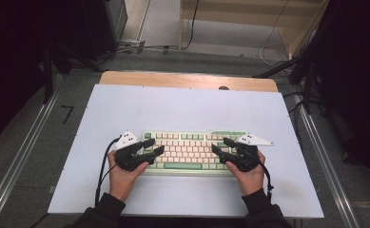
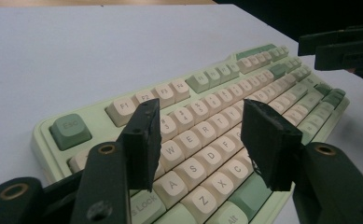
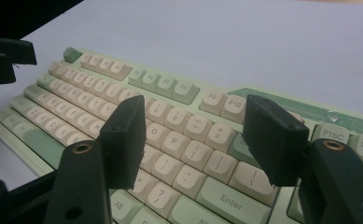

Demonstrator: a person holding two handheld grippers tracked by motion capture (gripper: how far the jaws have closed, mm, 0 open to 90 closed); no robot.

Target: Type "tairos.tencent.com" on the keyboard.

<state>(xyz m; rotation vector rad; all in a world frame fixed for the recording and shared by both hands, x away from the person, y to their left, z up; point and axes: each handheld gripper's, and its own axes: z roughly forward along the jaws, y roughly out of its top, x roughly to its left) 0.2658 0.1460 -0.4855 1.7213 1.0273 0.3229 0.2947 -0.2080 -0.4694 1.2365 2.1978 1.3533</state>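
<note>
A pale green keyboard (image 1: pixel 188 142) with cream and green keys lies flat on the white mat, near the front middle. My left gripper (image 1: pixel 155 146) hovers over its left end, open, with nothing between the jaws. In the left gripper view the left gripper (image 2: pixel 203 133) frames the letter keys of the keyboard (image 2: pixel 216 100). My right gripper (image 1: pixel 219 145) hangs open over the keyboard's right end. The right gripper view has the right gripper (image 3: pixel 193 133) above the keyboard (image 3: pixel 170 93) near the P and Enter keys. Each gripper view also catches the other gripper farther off: the right gripper (image 2: pixel 342 46) and the left gripper (image 3: pixel 2 58).
A white mat (image 1: pixel 182 104) covers most of the wooden table (image 1: pixel 187 80), with bare room behind and beside the keyboard. Metal rails (image 1: pixel 21 156) run along both sides of the table. Cables (image 1: pixel 273 47) lie on the floor beyond the far edge.
</note>
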